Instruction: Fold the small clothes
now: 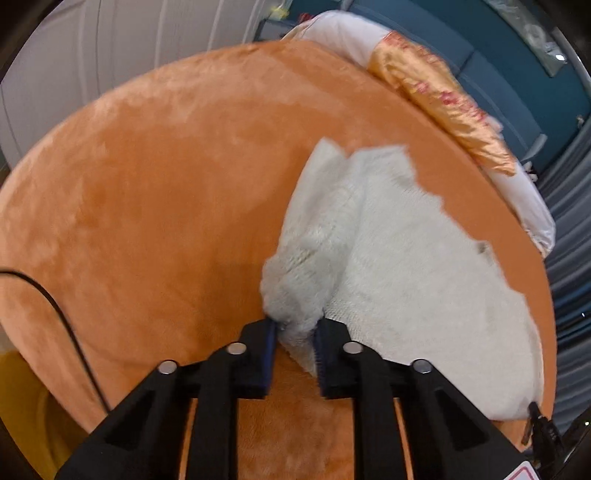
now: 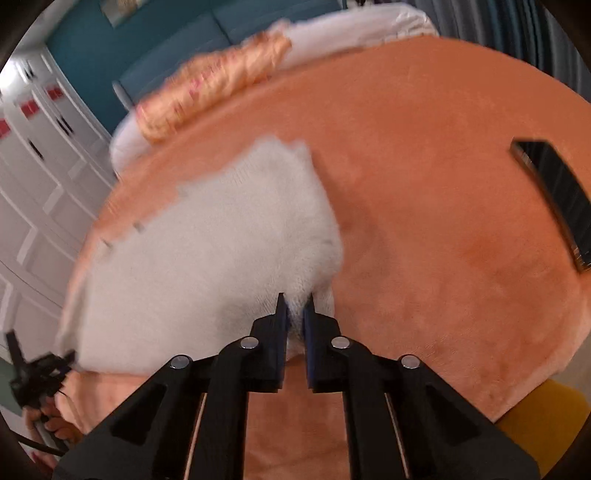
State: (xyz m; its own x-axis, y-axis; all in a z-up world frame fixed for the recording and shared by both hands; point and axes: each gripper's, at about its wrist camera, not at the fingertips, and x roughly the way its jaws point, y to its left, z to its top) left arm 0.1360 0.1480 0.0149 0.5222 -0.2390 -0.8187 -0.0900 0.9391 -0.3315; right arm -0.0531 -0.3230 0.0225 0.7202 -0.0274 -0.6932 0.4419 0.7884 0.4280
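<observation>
A small white knitted garment (image 1: 391,266) lies on an orange plush bed cover (image 1: 147,184). My left gripper (image 1: 295,328) is shut on a bunched near-left edge of the garment. In the right wrist view the same garment (image 2: 207,258) spreads to the left on the cover (image 2: 443,221). My right gripper (image 2: 295,314) is shut on its near-right edge. The other gripper (image 2: 33,373) shows at the far left of that view, by the garment's other corner.
An orange patterned pillow (image 1: 439,96) on white bedding (image 1: 343,33) lies along the far edge. A black flat device (image 2: 554,195) rests on the cover at the right. A black cable (image 1: 62,317) runs at the left. White cabinets (image 2: 33,177) stand beyond.
</observation>
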